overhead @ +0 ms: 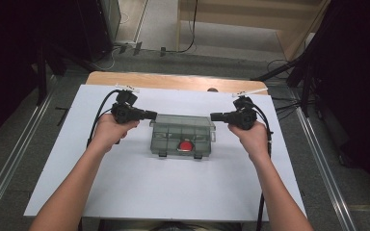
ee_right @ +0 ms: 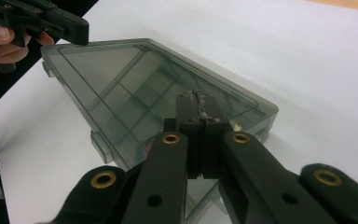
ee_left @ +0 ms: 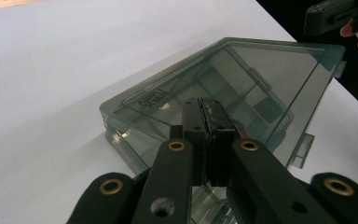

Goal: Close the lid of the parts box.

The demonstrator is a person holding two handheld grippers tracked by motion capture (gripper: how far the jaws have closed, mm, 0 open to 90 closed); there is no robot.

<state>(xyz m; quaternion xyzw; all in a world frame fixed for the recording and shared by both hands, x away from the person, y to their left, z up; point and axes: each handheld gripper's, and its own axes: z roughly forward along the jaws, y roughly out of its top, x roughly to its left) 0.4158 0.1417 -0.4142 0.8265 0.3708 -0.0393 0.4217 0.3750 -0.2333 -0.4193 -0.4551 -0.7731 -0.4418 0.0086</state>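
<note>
Left jaws: in the left gripper view the two black jaws of the left gripper (ee_left: 208,108) are pressed together with nothing between them, their tips over the near edge of the box lid.
Right jaws: the right gripper (ee_right: 196,99) likewise has its jaws pressed flat together and empty, tips over the lid at the opposite end.
Box: a smoky, see-through plastic organiser box (overhead: 182,135) with inner dividers lies flat near the middle of the white surface (overhead: 139,192), lid shut. A small red object (overhead: 186,146) sits inside a front compartment.
Long axis: the box runs left to right across the surface, so each short end faces one gripper.
Direction from jaws: from the high view the left gripper (overhead: 152,114) points rightward at the box's back left corner; the right gripper (overhead: 213,116) points leftward at its back right corner. Whether the tips touch the plastic cannot be told.
Nearer hand: both stand about equally close, one at each end.
Latches: two clasps show on the front edge, on the person's side, away from both jaws.
</note>
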